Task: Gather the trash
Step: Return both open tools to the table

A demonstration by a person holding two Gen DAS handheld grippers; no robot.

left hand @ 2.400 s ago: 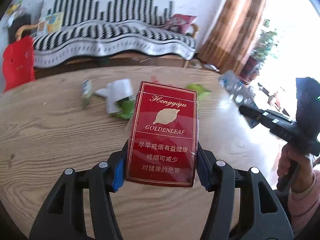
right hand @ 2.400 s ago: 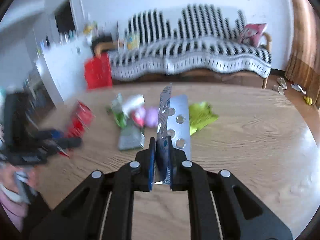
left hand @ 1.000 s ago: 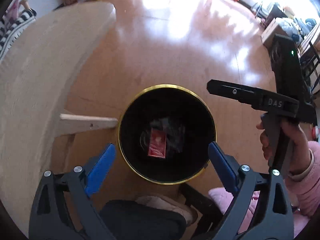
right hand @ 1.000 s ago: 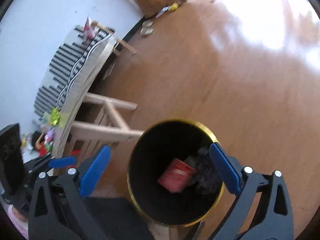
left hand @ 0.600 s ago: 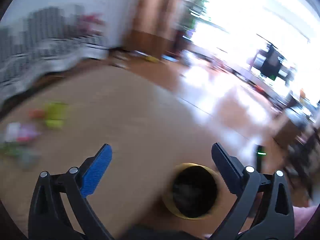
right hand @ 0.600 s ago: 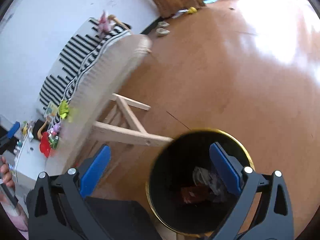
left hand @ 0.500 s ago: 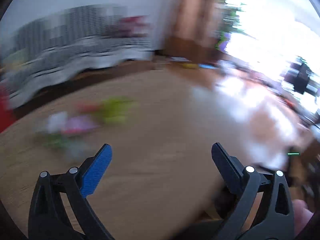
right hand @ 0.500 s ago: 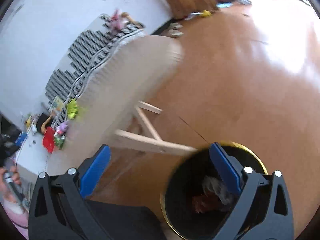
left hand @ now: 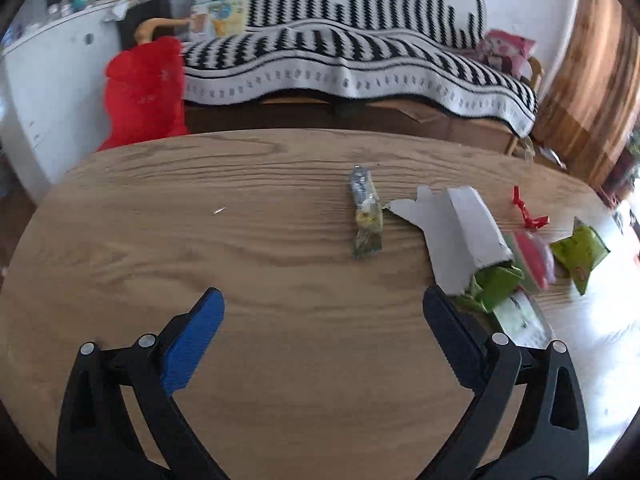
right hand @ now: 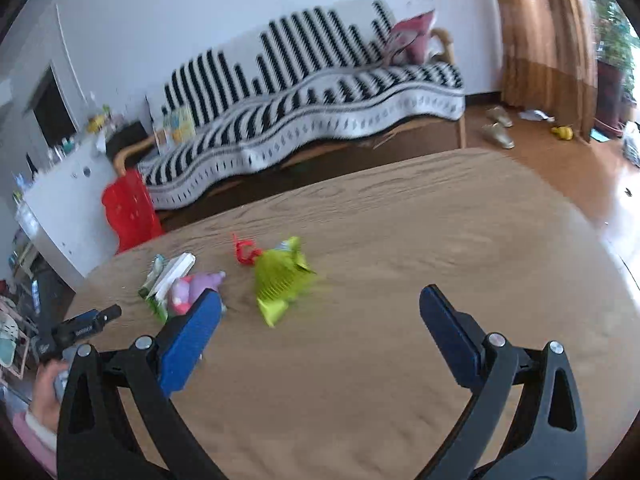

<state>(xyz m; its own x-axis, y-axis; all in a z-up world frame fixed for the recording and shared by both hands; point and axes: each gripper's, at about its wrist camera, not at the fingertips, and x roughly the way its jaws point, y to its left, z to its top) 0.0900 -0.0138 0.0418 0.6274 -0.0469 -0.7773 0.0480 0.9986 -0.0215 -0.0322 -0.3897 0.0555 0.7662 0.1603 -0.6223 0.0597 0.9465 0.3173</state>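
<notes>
Wood-grain surface [left hand: 200,248], oval, with the remaining trash gathered toward one side. Both hand-held grippers empty, blue pads wide apart, nothing between them.

Left hand-held gripper [left hand: 323,312]: looking down across the surface. Slim clear wrapper [left hand: 366,216] lies ahead and a little right of its centre line, long axis running roughly away from the camera, so nearly in line with the fingers (a wrist roll would be needed to pinch across its narrow width). Beyond it to the right, a torn white carton [left hand: 460,232] lying on green wrappers [left hand: 492,286], which sit just beside the right finger tip. Further right: a red-and-pink packet [left hand: 534,260], a small red twist [left hand: 526,214], a green pouch [left hand: 580,252].

Right hand-held gripper [right hand: 320,312]: the same pile appears left of its centre. The green pouch [right hand: 282,280] sits ahead-left, between the fingers' lines but nearer the left finger; its long axis is hard to tell through blur. Pink-purple packet [right hand: 196,286] and white carton [right hand: 172,272] lie just off the left finger tip.

Judgement: slim wrapper and carton belong to the left hand, nearer and better aligned; green pouch belongs to the right. The bin is not in view.
</notes>
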